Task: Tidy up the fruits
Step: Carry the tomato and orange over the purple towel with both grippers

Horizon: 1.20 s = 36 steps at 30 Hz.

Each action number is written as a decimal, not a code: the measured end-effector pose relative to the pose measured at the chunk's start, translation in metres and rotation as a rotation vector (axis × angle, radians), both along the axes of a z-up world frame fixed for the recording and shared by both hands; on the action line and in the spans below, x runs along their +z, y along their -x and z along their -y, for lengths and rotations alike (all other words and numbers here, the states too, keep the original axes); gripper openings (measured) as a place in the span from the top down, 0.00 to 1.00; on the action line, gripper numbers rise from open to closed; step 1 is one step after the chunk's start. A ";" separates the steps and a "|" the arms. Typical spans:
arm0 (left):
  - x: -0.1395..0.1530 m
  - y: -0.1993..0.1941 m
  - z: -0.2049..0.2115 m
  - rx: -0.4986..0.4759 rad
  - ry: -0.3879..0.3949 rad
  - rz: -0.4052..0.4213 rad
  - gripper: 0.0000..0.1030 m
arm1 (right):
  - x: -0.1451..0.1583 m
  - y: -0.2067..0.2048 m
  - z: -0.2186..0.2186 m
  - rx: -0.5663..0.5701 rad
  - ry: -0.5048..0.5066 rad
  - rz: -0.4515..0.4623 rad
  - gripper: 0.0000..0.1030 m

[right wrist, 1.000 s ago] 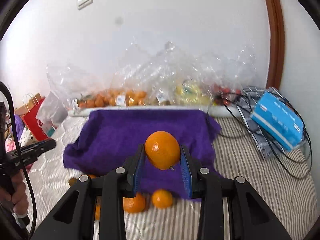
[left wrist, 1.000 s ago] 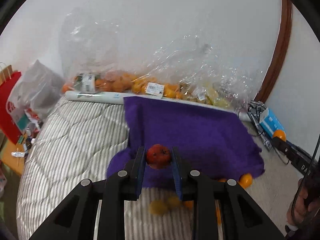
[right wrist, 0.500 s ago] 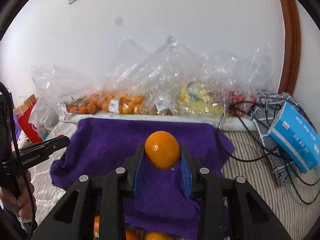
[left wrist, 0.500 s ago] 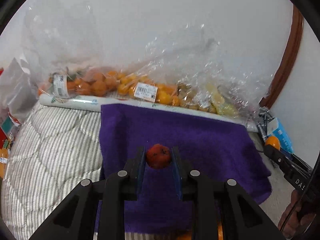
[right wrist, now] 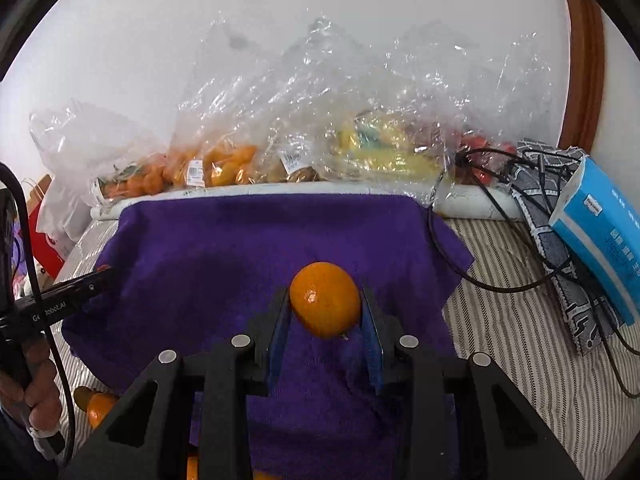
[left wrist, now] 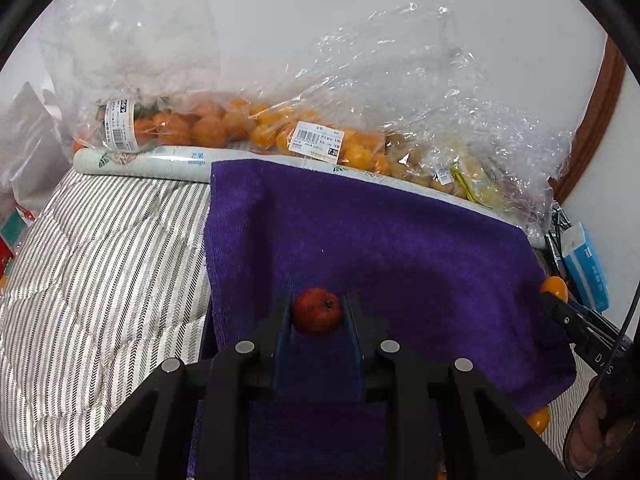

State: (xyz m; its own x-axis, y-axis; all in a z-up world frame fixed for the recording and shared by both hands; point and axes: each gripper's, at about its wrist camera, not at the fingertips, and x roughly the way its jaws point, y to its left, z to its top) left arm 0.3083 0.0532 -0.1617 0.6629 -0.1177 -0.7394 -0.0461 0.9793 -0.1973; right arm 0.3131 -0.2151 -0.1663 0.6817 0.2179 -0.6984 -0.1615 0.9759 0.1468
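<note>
Two fruits are held above the purple towel spread on the striped bed: the left tongs are clenched on a small red fruit, and the right tongs grasp an orange. Clear bags of fruit line the bed's far edge against the wall, and loose oranges lie at the towel's near edge.

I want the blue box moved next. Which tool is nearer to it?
Right. The right tool, shut on an orange, sits over the towel's right half toward the blue box; the left tool is farther left.
</note>
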 end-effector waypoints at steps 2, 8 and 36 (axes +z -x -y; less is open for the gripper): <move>0.000 0.000 0.002 -0.007 -0.008 0.000 0.77 | -0.002 -0.001 0.000 -0.002 0.003 -0.002 0.67; 0.000 0.001 0.006 -0.023 -0.022 0.001 0.77 | -0.006 -0.002 0.004 -0.010 -0.011 -0.019 0.67; -0.007 -0.004 0.011 -0.034 -0.039 -0.048 0.77 | -0.019 -0.005 -0.006 0.012 0.028 -0.050 0.67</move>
